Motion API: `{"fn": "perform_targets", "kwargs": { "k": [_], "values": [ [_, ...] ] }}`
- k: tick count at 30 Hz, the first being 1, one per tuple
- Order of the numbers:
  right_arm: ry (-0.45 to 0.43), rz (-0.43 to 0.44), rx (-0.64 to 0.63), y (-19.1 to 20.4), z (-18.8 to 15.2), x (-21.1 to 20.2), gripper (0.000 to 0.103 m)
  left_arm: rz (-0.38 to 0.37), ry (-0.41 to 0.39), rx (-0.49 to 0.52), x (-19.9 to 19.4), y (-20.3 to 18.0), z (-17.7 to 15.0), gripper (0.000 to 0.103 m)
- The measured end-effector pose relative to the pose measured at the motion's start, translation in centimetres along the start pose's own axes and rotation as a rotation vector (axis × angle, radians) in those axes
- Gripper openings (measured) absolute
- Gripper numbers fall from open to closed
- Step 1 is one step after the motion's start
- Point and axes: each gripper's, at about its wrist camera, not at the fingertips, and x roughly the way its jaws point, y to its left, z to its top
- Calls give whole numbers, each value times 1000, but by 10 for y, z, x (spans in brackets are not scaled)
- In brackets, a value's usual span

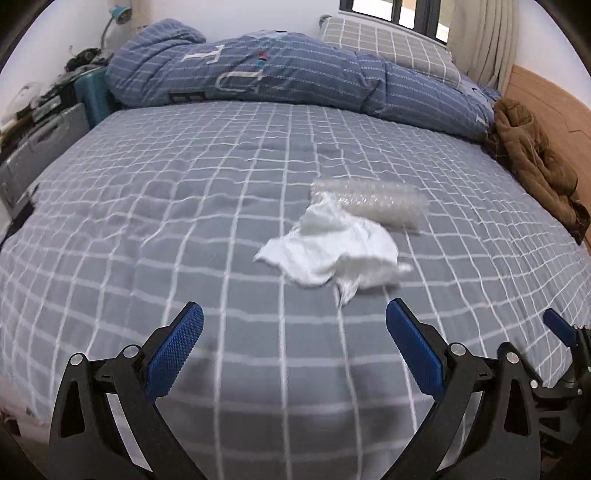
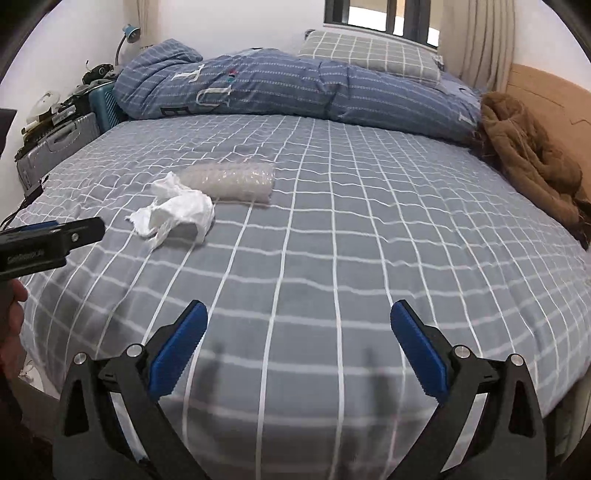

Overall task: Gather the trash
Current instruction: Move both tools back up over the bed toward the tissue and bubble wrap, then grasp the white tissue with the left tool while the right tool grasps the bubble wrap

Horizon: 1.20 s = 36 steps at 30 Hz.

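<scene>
Both the left gripper and right gripper gape empty above the bed's near edge; crumpled tissue touches a bubble-wrap roll mid-bed.

You face a bed covered in a grey sheet with a white grid. A blue striped duvet lies bundled across its far side, with 1 grey checked pillow behind it. A brown coat is heaped at the right edge against a wooden headboard. Above, a dark-framed window lets in daylight beside a pale curtain. The walls are white. At the left you see a teal suitcase, a grey suitcase and a blue desk lamp.
</scene>
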Motion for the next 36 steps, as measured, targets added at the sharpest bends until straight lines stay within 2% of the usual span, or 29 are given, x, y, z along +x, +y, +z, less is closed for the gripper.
{"fn": "perform_targets", "kwargs": {
  "k": [4,12,20,26,34,36],
  "values": [
    [-8,6,-9,-2,17,13,95,5,20,42,27,-9,15,97],
    [-8,-7,3,-12,47,42,95,-12,35,63,67,-23,44,97],
    [-30,0,3,-12,71,55,95,-4,90,96,104,-31,48,95],
    [-28,11,-7,-7,82,66,95,-13,128,122,119,-34,47,74],
    [-15,12,-8,1,88,77,95,-24,130,130,120,-35,43,25],
    [-13,11,-10,4,88,79,95,-28,131,127,119,-33,44,16]
  ]
}}
